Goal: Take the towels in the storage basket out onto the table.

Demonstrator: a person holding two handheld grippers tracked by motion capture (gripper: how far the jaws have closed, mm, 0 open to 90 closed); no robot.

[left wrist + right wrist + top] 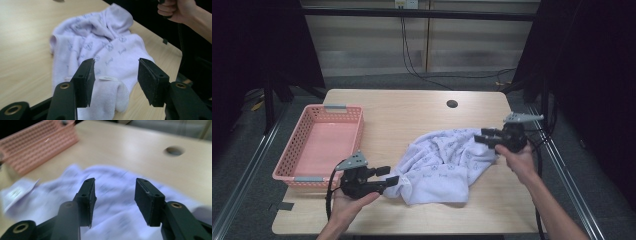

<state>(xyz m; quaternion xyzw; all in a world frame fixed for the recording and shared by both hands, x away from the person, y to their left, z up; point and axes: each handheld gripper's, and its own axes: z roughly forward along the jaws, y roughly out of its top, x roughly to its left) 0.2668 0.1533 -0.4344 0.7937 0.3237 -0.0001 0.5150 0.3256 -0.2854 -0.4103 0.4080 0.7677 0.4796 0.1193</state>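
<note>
The wooden surface [412,120] carries a crumpled pale lilac towel [444,165] with small grey printed motifs, lying right of centre toward five o'clock; a small white label [108,78] sits on its folded near edge. At nine o'clock stands a pink mesh basket [292,150] with nothing inside. The left tongs [387,176], at the towel's seven o'clock edge, stand parted, pads clear of the cloth. The right tongs [484,136], at its two o'clock edge, are likewise parted, gripping nothing.
</note>
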